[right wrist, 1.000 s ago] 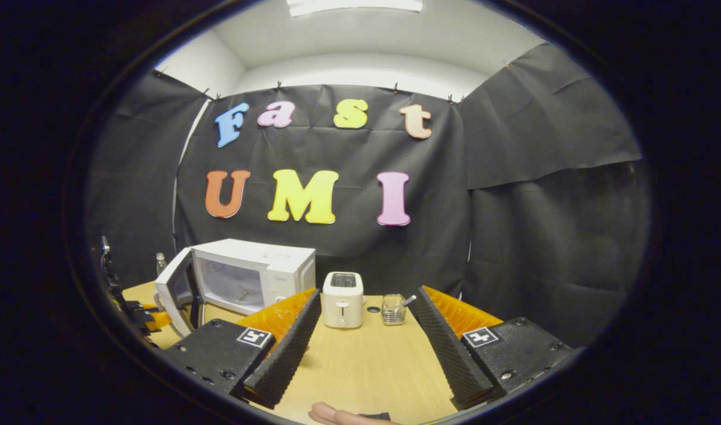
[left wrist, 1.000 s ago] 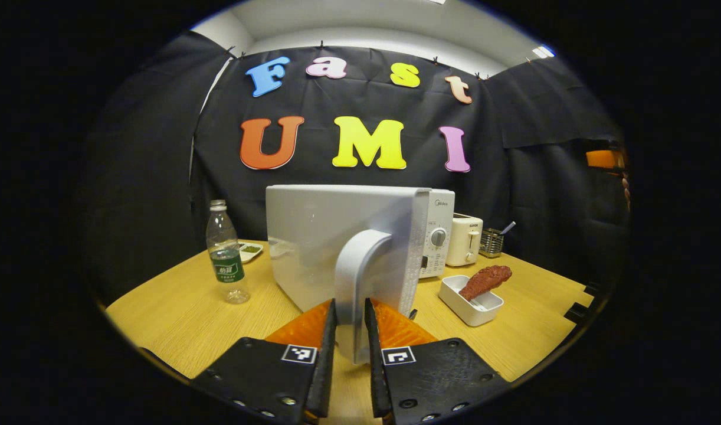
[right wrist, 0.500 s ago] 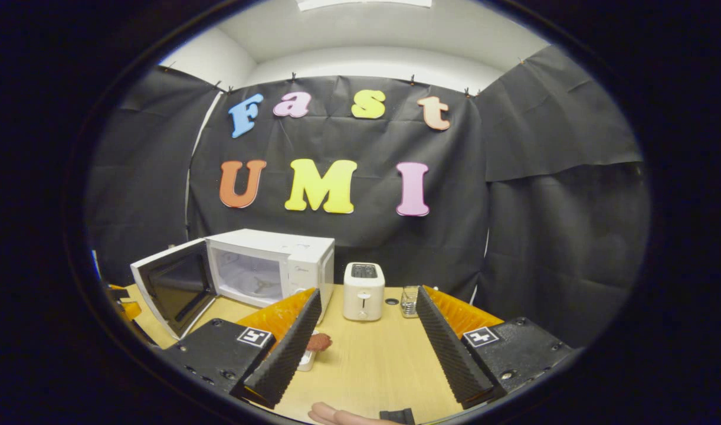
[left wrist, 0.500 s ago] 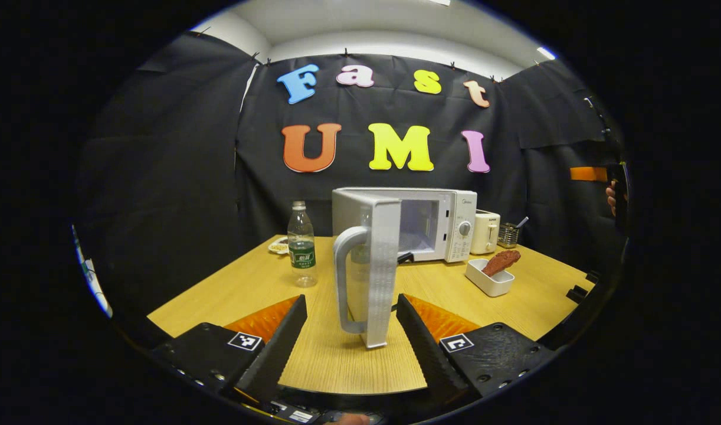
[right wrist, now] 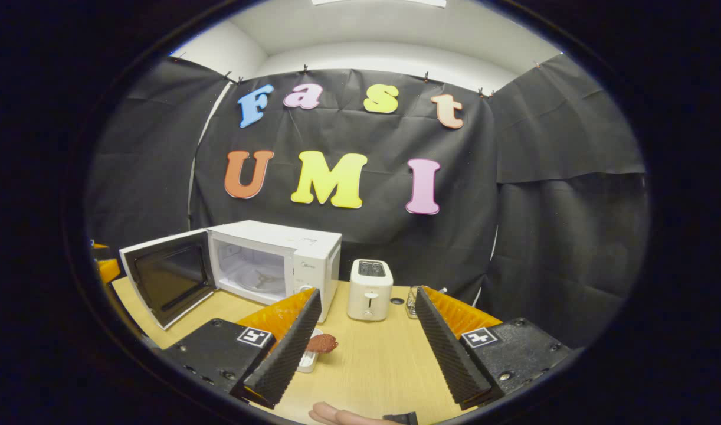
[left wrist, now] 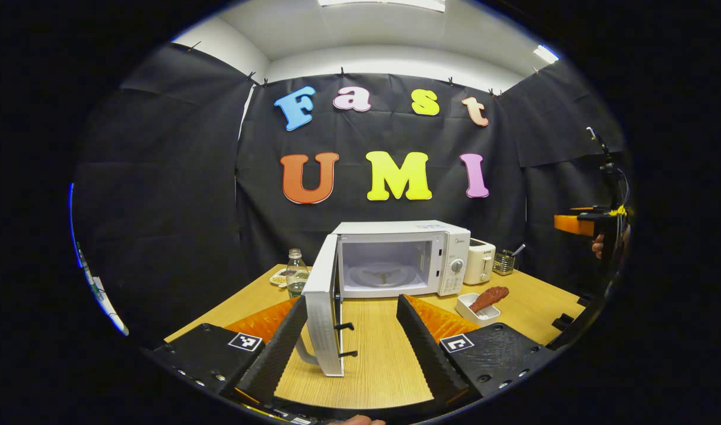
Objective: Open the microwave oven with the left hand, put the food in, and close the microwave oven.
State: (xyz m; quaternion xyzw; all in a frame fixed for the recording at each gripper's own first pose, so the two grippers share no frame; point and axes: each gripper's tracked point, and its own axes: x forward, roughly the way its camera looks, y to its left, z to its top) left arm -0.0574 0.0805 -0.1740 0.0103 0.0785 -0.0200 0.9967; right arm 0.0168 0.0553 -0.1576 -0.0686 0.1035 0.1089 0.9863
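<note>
1. On the wooden worktop (left wrist: 372, 360), the white microwave oven (left wrist: 422, 260) stands with its door (left wrist: 324, 316) swung wide; the logo above its dials is too small to read.
2. Left tool (left wrist: 351, 339): fingers spread apart, gripping nothing, door edge between them.
3. Right tool (right wrist: 366, 336): fingers apart, empty.
4. Food (left wrist: 489, 297) lies in a white dish (left wrist: 474, 311) right of the oven, near a toaster (right wrist: 369, 290); the bottle (left wrist: 296, 277) label is illegible.
</note>
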